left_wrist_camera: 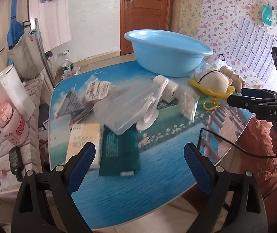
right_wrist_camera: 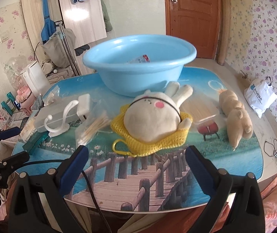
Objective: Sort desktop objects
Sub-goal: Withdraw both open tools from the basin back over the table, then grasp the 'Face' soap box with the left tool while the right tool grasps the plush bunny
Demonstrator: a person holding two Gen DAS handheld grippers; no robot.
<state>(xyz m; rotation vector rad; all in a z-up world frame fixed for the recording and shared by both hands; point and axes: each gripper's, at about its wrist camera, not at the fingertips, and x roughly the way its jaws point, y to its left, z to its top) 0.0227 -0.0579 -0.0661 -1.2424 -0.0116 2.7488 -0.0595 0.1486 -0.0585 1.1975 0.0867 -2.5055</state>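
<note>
Both grippers spread wide, empty: left gripper (left_wrist_camera: 139,167) lined up over green packet (left_wrist_camera: 119,151), right gripper (right_wrist_camera: 136,167) short of plush rabbit (right_wrist_camera: 154,116), blue basin (right_wrist_camera: 138,66) likely drop target.

1. Beyond the table I see a brown wooden door (right_wrist_camera: 192,19), closed.
2. Off the table's left edge, a white kettle (left_wrist_camera: 12,91) stands on a brick-patterned ledge, with a pink cartoon cup (left_wrist_camera: 12,124) just beside it.
3. A black power adapter (left_wrist_camera: 16,160) lies on the same ledge.
4. Off the table's right edge, I see a white plastic bag (right_wrist_camera: 260,97) on the floor.
5. Floral wallpaper (right_wrist_camera: 270,29) covers the right wall.
</note>
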